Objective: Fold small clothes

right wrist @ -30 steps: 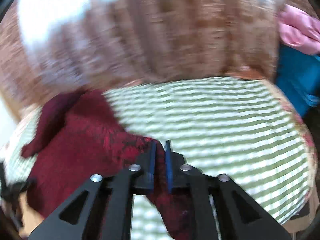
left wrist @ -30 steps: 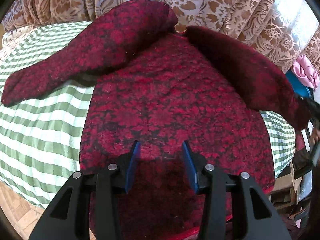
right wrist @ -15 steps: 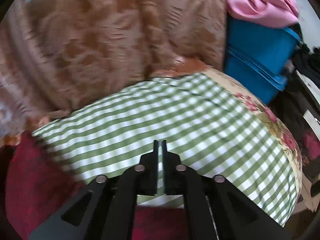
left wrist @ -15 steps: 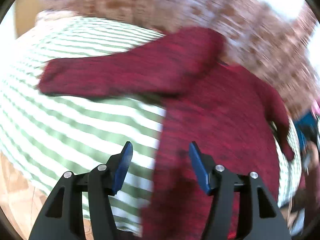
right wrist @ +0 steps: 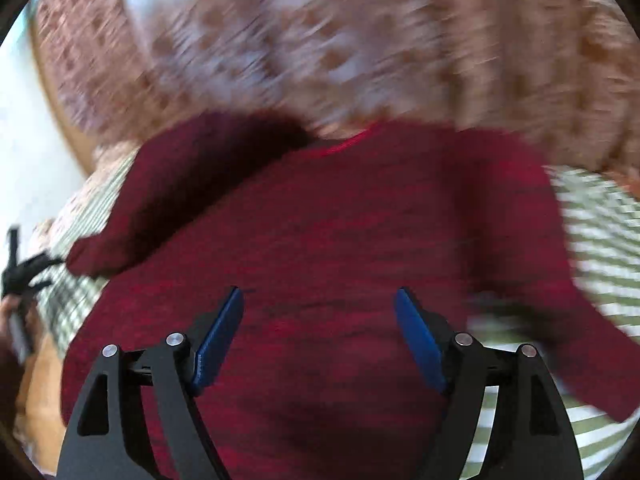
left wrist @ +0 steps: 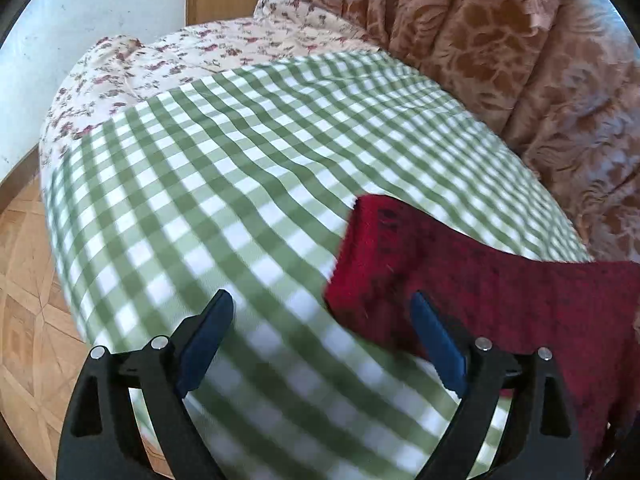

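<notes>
A small dark red knitted sweater [right wrist: 320, 240] lies flat on the green-and-white checked cloth [left wrist: 240, 184], both sleeves spread out. In the left wrist view only its left sleeve [left wrist: 460, 264] shows, with the cuff end just ahead of the right fingertip [left wrist: 434, 336]. My left gripper [left wrist: 322, 316] is open and empty, low over the cloth beside the cuff. My right gripper [right wrist: 320, 312] is open and empty, hovering over the sweater's body. The right wrist view is blurred by motion.
A brown floral curtain [left wrist: 520, 60] hangs behind the surface. A pale floral sheet [left wrist: 168, 60] covers the far left end. Wooden floor [left wrist: 24, 280] lies beyond the left edge. The left gripper and hand [right wrist: 20, 280] show at the left of the right wrist view.
My left gripper swung left from the sweater's hem to the left sleeve cuff and opened wider. My right gripper, shut before, has opened and swung back over the sweater's body.
</notes>
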The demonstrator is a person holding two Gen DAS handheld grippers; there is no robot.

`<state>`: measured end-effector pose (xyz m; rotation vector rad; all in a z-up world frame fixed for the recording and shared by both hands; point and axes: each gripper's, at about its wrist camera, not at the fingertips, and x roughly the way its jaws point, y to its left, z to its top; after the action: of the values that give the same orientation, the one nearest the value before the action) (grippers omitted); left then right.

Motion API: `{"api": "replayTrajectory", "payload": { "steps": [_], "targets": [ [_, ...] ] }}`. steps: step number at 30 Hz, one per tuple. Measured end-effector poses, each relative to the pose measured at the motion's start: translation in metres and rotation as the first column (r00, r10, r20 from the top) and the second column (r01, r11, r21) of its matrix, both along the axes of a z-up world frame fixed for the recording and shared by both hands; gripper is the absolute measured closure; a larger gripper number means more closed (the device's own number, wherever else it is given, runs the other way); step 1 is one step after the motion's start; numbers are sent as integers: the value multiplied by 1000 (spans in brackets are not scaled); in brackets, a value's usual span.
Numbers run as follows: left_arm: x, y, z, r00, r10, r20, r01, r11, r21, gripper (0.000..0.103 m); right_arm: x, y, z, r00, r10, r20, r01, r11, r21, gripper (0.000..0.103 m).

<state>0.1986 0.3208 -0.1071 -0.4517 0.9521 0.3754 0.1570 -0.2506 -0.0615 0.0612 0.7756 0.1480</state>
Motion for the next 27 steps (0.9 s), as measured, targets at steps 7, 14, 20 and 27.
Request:
{"api": "replayTrajectory", "payload": {
  "steps": [7, 14, 20, 27],
  "targets": [
    [36, -26, 7, 985, -170, 24, 169, 983, 68, 94, 30, 76, -44, 992, 97, -84, -101, 994, -42, 26],
    [64, 30, 52, 995, 12, 101, -32, 981, 190, 95, 47, 99, -63, 994, 87, -70, -93, 992, -90, 17],
    [119, 44, 53, 996, 80, 45, -90, 942, 324, 93, 58, 103, -73, 994, 74, -75, -82, 991, -108, 11],
    [112, 25, 41, 982, 190, 8, -181, 923, 339, 50, 59, 99, -76, 994, 79, -72, -84, 994, -70, 9]
  ]
}}
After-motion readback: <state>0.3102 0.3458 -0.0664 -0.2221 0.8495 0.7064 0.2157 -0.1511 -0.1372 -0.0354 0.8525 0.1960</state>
